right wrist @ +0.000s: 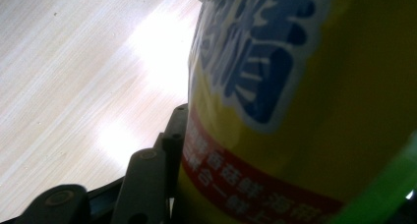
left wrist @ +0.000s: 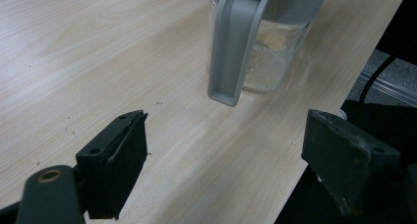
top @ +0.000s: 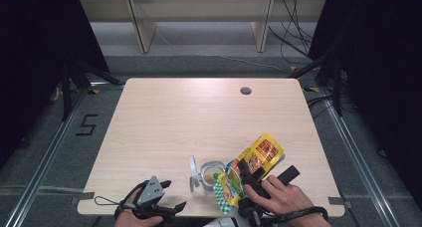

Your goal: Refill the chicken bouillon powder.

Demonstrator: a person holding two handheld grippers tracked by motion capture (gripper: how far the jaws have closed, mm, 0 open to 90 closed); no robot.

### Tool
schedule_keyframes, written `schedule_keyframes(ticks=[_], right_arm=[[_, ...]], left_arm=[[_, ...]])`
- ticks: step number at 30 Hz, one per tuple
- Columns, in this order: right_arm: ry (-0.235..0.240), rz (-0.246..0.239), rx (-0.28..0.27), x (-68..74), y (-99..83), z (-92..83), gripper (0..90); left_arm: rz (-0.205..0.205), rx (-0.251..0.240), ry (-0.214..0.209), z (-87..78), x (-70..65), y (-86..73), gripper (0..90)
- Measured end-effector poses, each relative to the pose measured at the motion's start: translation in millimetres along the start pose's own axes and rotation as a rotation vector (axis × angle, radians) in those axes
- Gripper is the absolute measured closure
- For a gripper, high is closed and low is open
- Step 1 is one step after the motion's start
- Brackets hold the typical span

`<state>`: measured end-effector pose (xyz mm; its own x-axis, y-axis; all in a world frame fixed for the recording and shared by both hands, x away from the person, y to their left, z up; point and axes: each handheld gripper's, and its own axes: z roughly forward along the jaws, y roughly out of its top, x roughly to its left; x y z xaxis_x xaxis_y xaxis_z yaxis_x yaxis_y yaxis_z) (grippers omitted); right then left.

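Lower right of the high view, the right tool grips the yellow pouch tilted over the jar, apparently pouring; the left tool waits open and should steady the jar next.

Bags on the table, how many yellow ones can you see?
1. The yellow bag is near the table's front edge, held in the right gripper, just right of the clear jar. More could hide beneath it.

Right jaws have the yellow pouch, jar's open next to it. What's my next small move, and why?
Probably tip the pouch toward the jar mouth. The right gripper is clamped on the pouch just beside the jar, which holds some pale powder. The left gripper stands open near the jar's handle, free to steady it.
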<state>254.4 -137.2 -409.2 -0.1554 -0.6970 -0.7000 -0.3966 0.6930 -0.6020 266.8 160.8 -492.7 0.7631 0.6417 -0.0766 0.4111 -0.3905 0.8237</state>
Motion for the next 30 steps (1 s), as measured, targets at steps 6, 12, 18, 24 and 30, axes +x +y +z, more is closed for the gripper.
schedule_keyframes(ticks=[6,12,18,24,30], right_arm=[[-0.004,-0.022,-0.004,-2.0,-0.1,1.8,58.8],[-0.001,-0.02,-0.008,-2.1,0.0,2.7,58.8],[0.001,-0.027,-0.01,-2.4,-0.8,2.6,58.8],[-0.021,-0.026,-0.009,-1.2,-1.3,1.5,58.8],[-0.002,-0.027,-0.014,-2.1,-1.8,1.9,58.8]], left_arm=[[0.004,0.0,0.0,-0.4,0.4,0.2,16.6],[0.006,0.0,0.001,-0.5,0.3,0.2,16.6],[0.006,0.0,0.0,-0.3,0.2,0.2,16.6],[-0.003,-0.011,0.003,-0.1,-0.6,0.3,16.6],[0.005,-0.004,0.004,-0.4,0.0,0.3,16.6]])
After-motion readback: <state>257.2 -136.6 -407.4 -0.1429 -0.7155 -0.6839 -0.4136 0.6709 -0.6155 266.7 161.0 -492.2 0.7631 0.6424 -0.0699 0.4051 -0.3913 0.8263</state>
